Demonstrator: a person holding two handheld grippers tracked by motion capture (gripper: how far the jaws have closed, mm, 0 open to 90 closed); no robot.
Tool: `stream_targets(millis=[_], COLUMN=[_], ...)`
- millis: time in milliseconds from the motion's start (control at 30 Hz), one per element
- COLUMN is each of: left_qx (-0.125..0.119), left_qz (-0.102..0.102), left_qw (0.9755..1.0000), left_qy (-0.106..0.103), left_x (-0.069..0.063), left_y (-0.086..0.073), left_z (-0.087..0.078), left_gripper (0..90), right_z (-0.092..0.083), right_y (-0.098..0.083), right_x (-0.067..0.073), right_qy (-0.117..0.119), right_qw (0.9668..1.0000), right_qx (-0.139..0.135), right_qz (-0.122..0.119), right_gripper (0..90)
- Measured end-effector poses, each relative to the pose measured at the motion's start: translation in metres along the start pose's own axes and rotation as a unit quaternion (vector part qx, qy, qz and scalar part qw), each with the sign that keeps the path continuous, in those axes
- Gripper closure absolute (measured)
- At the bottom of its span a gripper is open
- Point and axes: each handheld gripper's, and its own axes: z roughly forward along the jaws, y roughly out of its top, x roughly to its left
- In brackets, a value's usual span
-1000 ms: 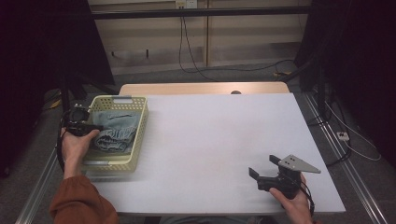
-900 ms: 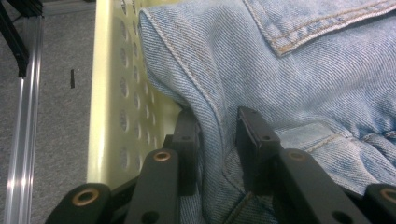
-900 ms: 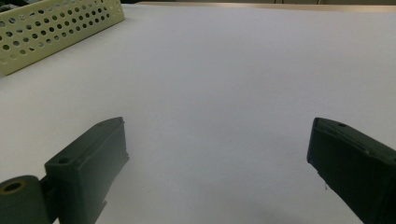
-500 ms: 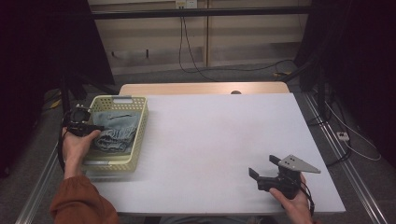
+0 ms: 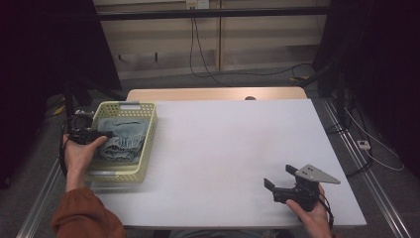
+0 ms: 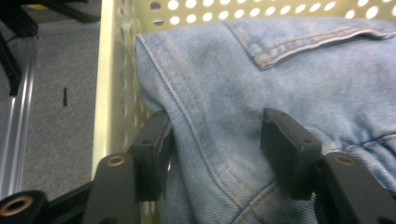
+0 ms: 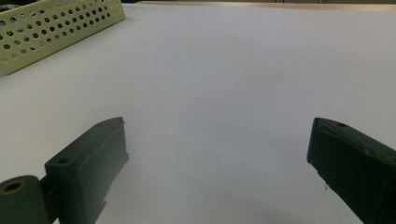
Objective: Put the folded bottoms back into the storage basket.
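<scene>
- Black plastic jaws of the left gripper [image 6: 217, 149] stand partly apart and have just been opening; a fold of the light-blue denim garment [image 6: 280, 79] lies between them, and the pads do not press on it, so the cloth is released.
- In the left gripper view the left-hand jaw sits in the narrow gap between the denim and the wall of the pale yellow perforated plastic basket [image 6: 109, 93]; whether that jaw touches the wall I cannot tell. The other jaw rests on top of the cloth, beside a stitched seam.
- From the high view the left gripper [image 5: 101, 135] reaches over the basket's [image 5: 148, 134] left rim, held by the left hand [image 5: 81, 153]; the hand and the gripper's body hide the jaw tips there, and the person's rust-orange sleeve [image 5: 86, 218] is cut off by the bottom edge.
- The denim garment [image 5: 124, 139] lies crumpled inside the basket, which stands at the left side of the white tabletop [image 5: 228, 148]. What kind of garment it is cannot be made out; a pocket-like stitched flap shows in the left gripper view.
- The right gripper [image 5: 280, 179] rests low over the near right part of the tabletop, its black jaws spread wide with nothing between them, well apart from the basket. Its grey three-cornered plate [image 5: 317, 174] faces up, and the right hand [image 5: 312, 218] is partly cut off at the bottom.
- In the right gripper view bare white tabletop [image 7: 224, 84] lies between the jaws, and a corner of the basket [image 7: 56, 23] shows far off at the upper left.
</scene>
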Motion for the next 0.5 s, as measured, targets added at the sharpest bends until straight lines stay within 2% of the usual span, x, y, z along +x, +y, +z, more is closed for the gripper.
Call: stream_targets(millis=[133, 200, 433, 500], left_qx=[-0.015, -0.02, -0.052, -0.063], left_qz=[-0.012, -0.013, 0.015, 0.013], left_qw=[0.9998, 0.9997, 0.9985, 0.9979], left_qy=[-0.002, -0.011, -0.011, -0.008], left_x=[0.002, 0.002, -0.003, -0.004], left_y=[0.001, 0.001, 0.003, 0.004], left_z=[-0.003, -0.006, -0.011, -0.013], left_gripper=[36.2, 34.1, 22.5, 17.6], right_z=[0.0, 0.0, 0.0, 0.0], right_y=[0.0, 0.0, 0.0, 0.0], right_x=[0.0, 0.0, 0.001, 0.001], right_qy=[0.001, 0.0, 0.0, 0.0], right_qw=[1.0, 1.0, 1.0, 1.0], right_qx=[-0.001, -0.001, -0.001, -0.001], right_qz=[0.001, 0.001, 0.0, 0.001], right_gripper=[5.1, 5.1, 5.1, 5.1])
